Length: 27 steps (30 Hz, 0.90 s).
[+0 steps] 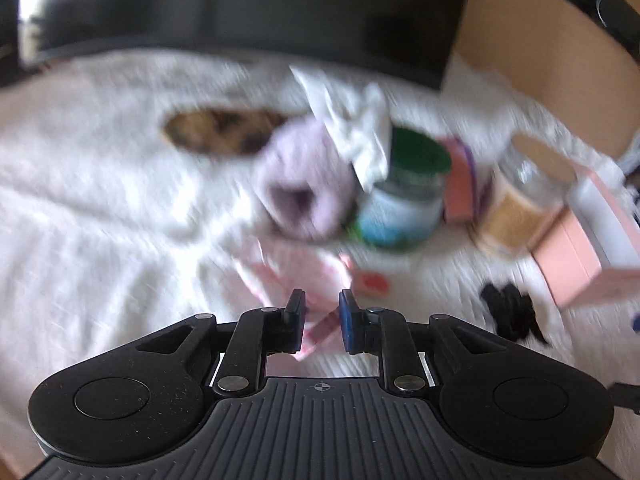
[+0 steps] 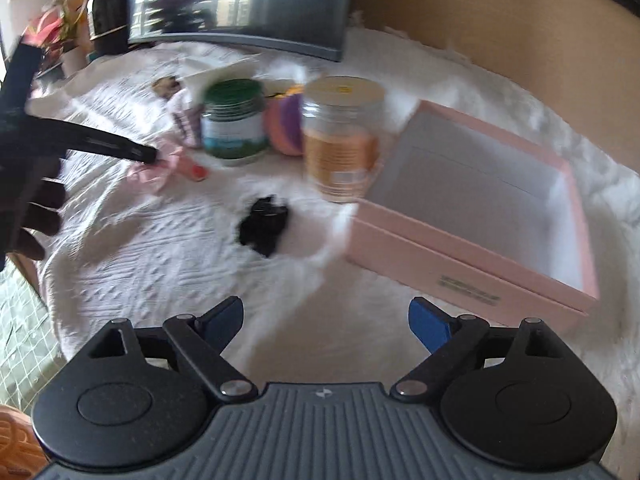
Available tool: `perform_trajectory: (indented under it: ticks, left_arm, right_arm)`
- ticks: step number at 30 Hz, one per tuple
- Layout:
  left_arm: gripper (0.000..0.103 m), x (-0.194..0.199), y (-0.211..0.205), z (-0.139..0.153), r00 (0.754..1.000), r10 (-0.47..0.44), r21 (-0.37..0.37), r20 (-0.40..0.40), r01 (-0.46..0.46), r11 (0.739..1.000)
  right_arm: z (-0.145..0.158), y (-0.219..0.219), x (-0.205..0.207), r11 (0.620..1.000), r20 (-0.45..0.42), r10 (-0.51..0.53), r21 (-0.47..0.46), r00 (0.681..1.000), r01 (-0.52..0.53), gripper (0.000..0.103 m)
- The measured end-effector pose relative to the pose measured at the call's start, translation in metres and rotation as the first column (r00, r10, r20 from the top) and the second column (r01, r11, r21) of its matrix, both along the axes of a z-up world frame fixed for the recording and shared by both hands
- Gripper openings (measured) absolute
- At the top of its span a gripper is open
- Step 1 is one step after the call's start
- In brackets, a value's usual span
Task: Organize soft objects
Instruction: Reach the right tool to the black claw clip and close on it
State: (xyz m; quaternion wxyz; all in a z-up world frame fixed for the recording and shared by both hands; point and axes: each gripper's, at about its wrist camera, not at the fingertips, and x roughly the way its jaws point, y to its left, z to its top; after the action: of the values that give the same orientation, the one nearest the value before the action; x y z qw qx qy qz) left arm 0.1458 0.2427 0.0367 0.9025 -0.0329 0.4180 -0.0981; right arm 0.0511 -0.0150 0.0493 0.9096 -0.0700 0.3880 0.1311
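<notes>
My left gripper is shut on a pink scrunchie that lies on the white bedspread; the right wrist view shows its fingertips at the scrunchie. A lilac soft roll and a leopard-print scrunchie lie beyond. A black scrunchie lies to the right, also in the right wrist view. My right gripper is open and empty above the bedspread, near the open pink box.
A green-lidded jar, a jar with an orange label, a pink and purple item and a small red item stand on the bed. A dark screen is behind. White crumpled paper sits by the jars.
</notes>
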Motion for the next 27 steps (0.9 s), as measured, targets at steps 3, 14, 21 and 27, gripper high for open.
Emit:
perform_trajectory:
  ticks: [3,14,21,27]
  left_arm:
    - [0.027,-0.003,-0.004,-0.015,0.999,-0.04,0.041,0.018,0.04,0.998]
    - [0.026,-0.013,0.005,-0.017,0.993,-0.119,-0.028,0.008,0.119,0.993]
    - [0.026,-0.016,0.0,-0.011,0.99,-0.136,-0.041,0.041,0.138,0.99]
    - [0.025,-0.007,-0.007,-0.016,0.994,-0.09,0.166,0.061,0.079,0.983]
  right_arm:
    - [-0.003,0.021,0.004,0.998,0.025,0.051,-0.038,0.998,-0.05,0.091]
    - [-0.016,0.074,0.055,0.996,0.114,0.052,-0.072,0.992,-0.044,0.066]
    - [-0.032,0.079,0.072,0.998,0.056,0.034,-0.057,0.998,-0.031,0.064]
    - [-0.036,0.077,0.073,0.998,0.04,0.038,-0.056,0.998,-0.035,0.063]
